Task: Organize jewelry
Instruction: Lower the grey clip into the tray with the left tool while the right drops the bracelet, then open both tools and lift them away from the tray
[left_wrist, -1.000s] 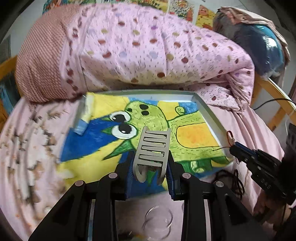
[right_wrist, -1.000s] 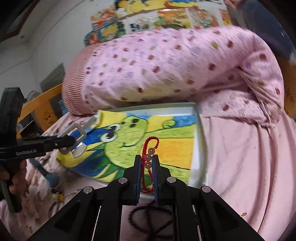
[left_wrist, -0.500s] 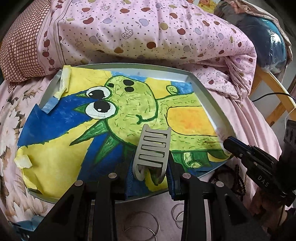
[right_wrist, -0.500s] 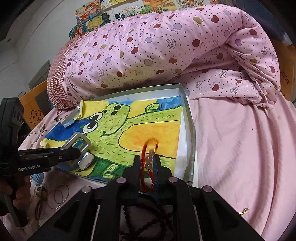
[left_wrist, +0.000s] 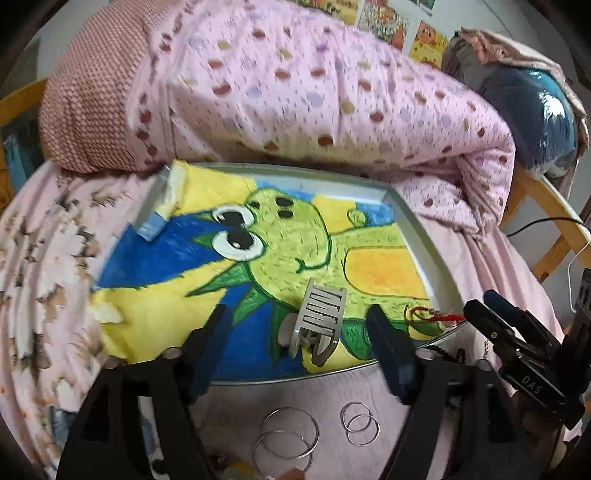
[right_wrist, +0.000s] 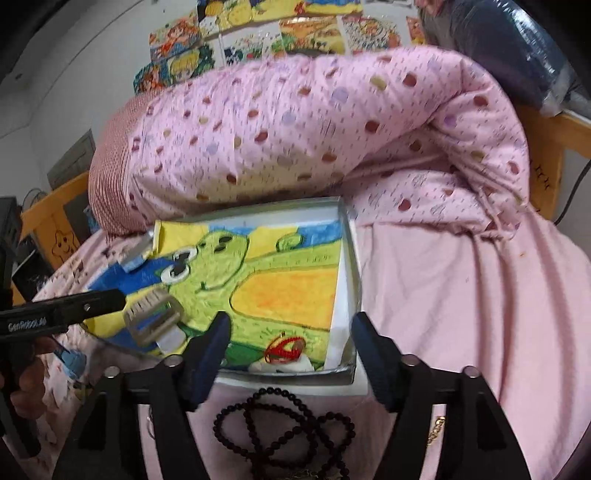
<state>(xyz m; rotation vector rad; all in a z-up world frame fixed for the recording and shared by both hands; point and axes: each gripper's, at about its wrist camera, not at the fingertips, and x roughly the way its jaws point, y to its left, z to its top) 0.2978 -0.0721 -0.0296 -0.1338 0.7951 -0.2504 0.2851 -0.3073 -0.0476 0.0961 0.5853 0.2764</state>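
Both the left gripper (left_wrist: 295, 328) and right gripper (right_wrist: 290, 332) stand spread wide, grasping nothing. The grey slotted plastic hair claw (left_wrist: 319, 321) lies in the shallow metal tray (left_wrist: 417, 229) near its front edge. The red beaded string bracelet (right_wrist: 286, 349) rests at the tray's near right corner.

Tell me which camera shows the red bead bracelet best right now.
Right wrist view: the red bead bracelet lies whole in the tray. In the left wrist view it sits at the tray's right edge, small and blurred.
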